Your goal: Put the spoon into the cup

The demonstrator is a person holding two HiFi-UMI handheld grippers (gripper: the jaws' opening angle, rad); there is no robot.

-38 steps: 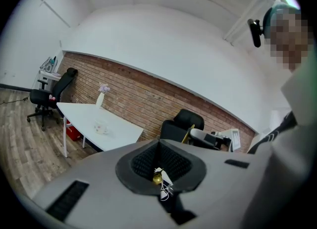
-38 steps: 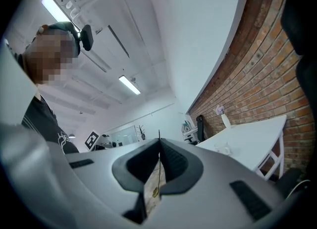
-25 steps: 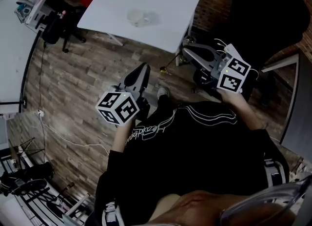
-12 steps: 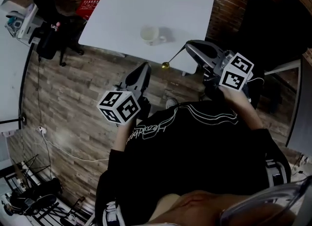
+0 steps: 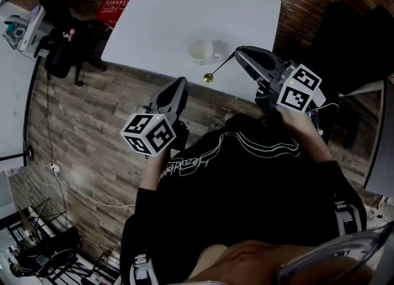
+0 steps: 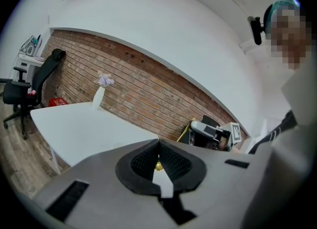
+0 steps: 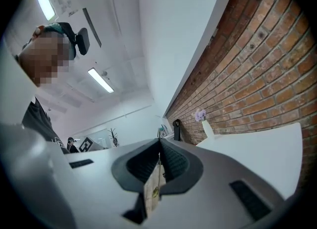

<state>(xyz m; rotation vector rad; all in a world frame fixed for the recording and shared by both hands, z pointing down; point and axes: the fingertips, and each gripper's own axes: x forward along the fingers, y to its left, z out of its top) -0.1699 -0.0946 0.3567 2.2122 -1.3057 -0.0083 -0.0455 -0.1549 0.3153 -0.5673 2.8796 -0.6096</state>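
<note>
- The fingers [image 7: 142,163] of the right gripper [image 7: 159,148] were found shut on the thin handle of the spoon [image 5: 209,78], gripped near its far end only.
- The spoon's bowl was seen slanting down and away from those fingers, just short of the cup [image 5: 200,50] and not yet over its mouth.
- The left gripper [image 5: 179,85] was noted with fingers together and nothing clamped, held apart from the work.
- The cup was recorded upright on the white worktop [image 5: 160,13], near its front edge.
- Risk judged: so slender an end-grip could let the spoon pivot or slip, and a drop here could send it off the edge to the floor.
- Risk judged: a low approach could strike the rim and tip the cup.
</note>
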